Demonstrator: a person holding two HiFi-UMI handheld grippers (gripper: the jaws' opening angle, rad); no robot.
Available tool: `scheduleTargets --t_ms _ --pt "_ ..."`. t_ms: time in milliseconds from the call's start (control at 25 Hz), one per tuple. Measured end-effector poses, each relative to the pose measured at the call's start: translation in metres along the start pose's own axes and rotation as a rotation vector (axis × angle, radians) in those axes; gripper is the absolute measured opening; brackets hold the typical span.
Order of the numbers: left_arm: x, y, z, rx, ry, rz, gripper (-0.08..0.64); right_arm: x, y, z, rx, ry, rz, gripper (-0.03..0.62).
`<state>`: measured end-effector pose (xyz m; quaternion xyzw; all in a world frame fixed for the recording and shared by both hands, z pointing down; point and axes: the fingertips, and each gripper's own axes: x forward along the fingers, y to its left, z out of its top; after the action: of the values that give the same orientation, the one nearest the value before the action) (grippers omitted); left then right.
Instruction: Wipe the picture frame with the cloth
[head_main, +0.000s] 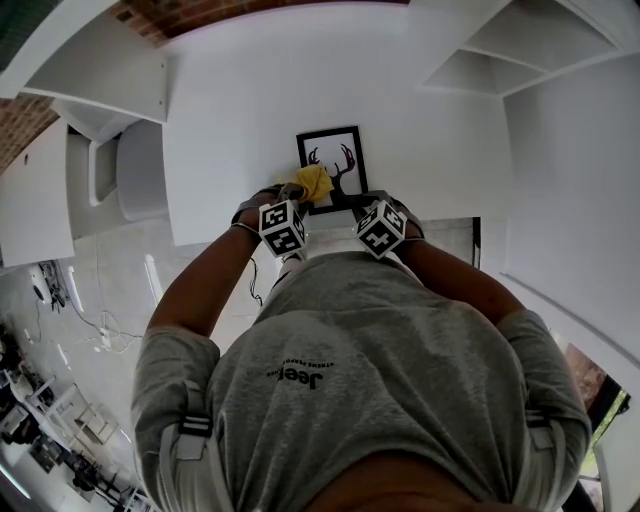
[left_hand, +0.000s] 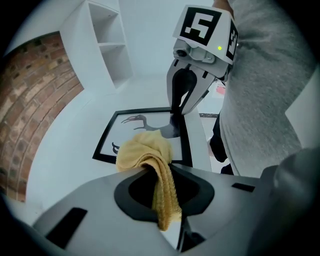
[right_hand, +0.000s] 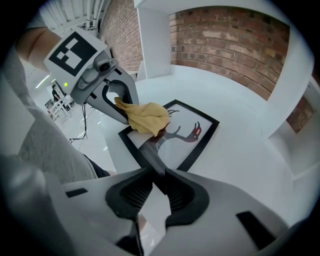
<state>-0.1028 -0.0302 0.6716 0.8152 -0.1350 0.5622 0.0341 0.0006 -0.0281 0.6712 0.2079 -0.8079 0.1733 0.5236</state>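
Note:
A black picture frame (head_main: 331, 160) with a deer print lies flat on the white table (head_main: 230, 120). My left gripper (head_main: 293, 197) is shut on a yellow cloth (head_main: 314, 183), which rests bunched on the frame's near left part. In the left gripper view the cloth (left_hand: 149, 152) hangs out between the jaws over the frame (left_hand: 150, 123). My right gripper (right_hand: 156, 176) is shut on the frame's near edge (right_hand: 145, 150), holding it down. The right gripper (left_hand: 181, 107) also shows opposite in the left gripper view, and the left gripper (right_hand: 116, 102) with the cloth (right_hand: 146, 117) in the right gripper view.
White shelf units (head_main: 540, 50) stand at the table's right, and a red brick wall (right_hand: 230, 40) runs behind it. A white chair (head_main: 135, 170) sits to the left of the table. The person's grey shirt (head_main: 370, 360) fills the near side.

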Motion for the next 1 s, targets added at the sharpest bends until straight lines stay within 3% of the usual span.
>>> scheduleTargets --t_ms 200,600,880,1000 --pt "-0.004 0.002 0.011 -0.014 -0.014 -0.019 0.066 0.000 0.000 0.000 -0.007 -0.003 0.002 0.084" --pt "0.009 0.006 0.034 0.031 -0.017 -0.021 0.066 -0.001 0.001 0.000 -0.015 -0.013 0.002 0.084" --pt "0.030 -0.005 0.081 0.039 -0.074 -0.073 0.066 -0.001 0.001 0.001 -0.021 -0.022 -0.002 0.084" --pt "0.040 -0.007 0.098 0.084 -0.078 -0.082 0.066 -0.002 0.001 0.002 -0.021 -0.032 -0.005 0.084"
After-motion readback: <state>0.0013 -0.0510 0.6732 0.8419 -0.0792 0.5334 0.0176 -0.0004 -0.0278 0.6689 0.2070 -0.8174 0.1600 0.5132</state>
